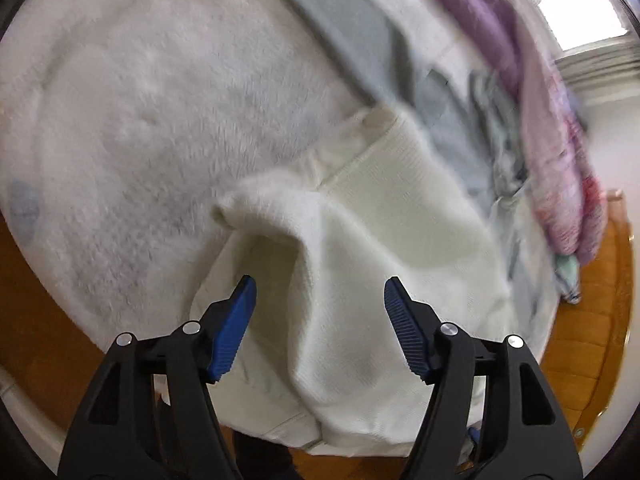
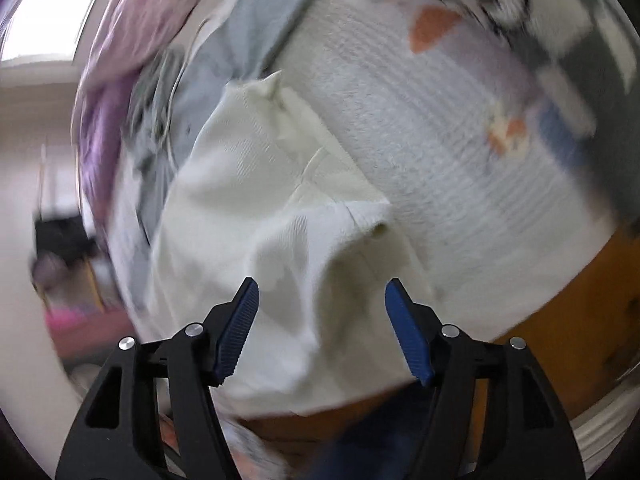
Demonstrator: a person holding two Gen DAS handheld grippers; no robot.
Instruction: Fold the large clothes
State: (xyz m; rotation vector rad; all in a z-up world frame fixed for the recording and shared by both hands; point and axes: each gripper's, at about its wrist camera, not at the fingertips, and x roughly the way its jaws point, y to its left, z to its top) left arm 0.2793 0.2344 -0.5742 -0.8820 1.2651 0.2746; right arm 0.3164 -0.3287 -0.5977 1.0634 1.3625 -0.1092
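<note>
A cream white garment point(image 1: 360, 232) lies bunched on a white fluffy blanket point(image 1: 140, 112), with a raised fold just ahead of my left gripper point(image 1: 320, 292). The left gripper is open and empty, its blue pads point(image 1: 236, 332) on either side of the fold. In the right wrist view the same cream garment point(image 2: 248, 200) lies rumpled below my right gripper point(image 2: 322, 292), which is open and empty above another raised fold. Both views are blurred.
A grey cloth point(image 1: 352, 28) and a purple-pink quilt point(image 1: 540, 100) lie beyond the garment. A wooden floor point(image 1: 588, 312) shows at the right. In the right wrist view a patterned blanket with orange patches point(image 2: 436, 32) lies to the right, and a bright window point(image 2: 44, 12) is at the upper left.
</note>
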